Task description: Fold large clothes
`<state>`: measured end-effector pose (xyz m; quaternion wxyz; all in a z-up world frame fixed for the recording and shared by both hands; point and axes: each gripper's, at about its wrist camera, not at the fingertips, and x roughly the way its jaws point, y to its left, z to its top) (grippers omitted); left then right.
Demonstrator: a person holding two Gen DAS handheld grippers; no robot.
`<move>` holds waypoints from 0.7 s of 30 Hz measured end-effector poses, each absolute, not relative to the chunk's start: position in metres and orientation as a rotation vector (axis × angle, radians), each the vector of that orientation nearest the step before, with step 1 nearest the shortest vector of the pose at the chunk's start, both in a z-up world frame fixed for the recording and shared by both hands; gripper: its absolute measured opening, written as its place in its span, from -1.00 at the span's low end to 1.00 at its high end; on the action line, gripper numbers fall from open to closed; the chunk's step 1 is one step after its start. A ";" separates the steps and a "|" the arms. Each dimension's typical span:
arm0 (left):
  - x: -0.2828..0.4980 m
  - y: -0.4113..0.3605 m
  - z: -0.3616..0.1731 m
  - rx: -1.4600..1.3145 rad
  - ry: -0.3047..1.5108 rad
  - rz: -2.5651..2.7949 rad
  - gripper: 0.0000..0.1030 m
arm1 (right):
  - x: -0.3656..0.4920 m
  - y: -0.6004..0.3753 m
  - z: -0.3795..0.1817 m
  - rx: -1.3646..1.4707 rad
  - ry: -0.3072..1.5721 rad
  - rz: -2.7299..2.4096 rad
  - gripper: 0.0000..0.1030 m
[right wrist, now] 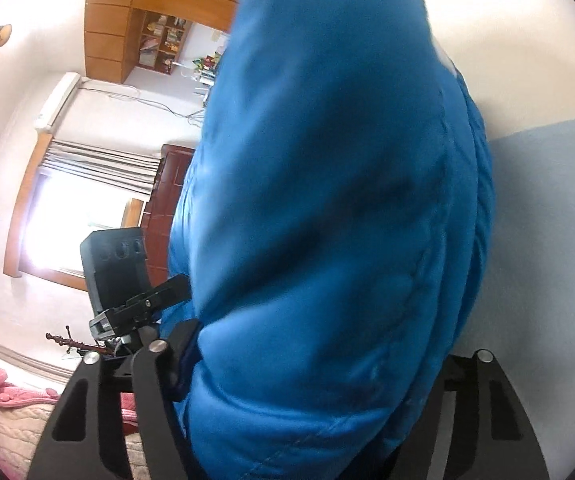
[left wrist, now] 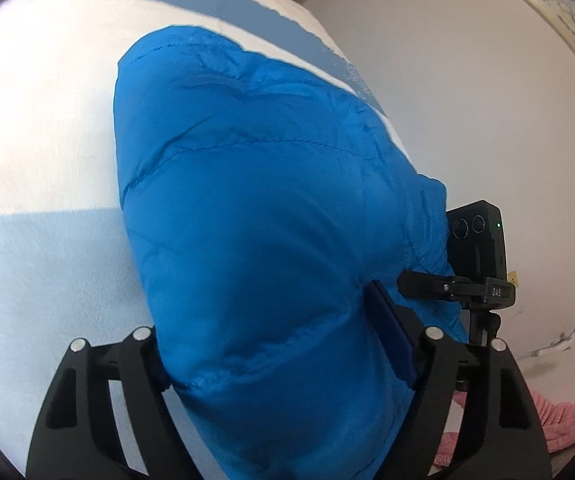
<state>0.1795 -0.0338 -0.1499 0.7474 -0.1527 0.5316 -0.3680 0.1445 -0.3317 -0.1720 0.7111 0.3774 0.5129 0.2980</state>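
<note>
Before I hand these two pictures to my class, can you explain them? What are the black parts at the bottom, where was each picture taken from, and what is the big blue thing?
No robot here: a person holds one hand tool in each hand, each with two-fingered tongs and a wide-angle camera looking along the fingers. The black parts are those fingers. One picture comes from the left tongs, the other from the right tongs. The blue thing is a puffy quilted jacket. A thick bunch of it fills the gap between each pair of fingers, and both seem to press on it, so both appear to grip it. Beneath lies a white and pale blue bedcover. The black box on a stand is another device.
</note>
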 end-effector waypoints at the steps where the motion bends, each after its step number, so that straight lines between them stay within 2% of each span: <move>1: 0.175 -0.036 -0.144 -0.325 1.154 -0.813 0.46 | 0.143 -0.331 -0.170 0.837 1.134 0.662 0.30; 10: 0.160 -0.039 -0.110 -0.284 1.100 -0.868 0.40 | 0.124 -0.331 -0.137 0.815 1.083 0.657 0.29; 21: 0.178 -0.024 -0.094 -0.270 1.030 -0.847 0.43 | 0.147 -0.312 -0.107 0.733 1.044 0.695 0.29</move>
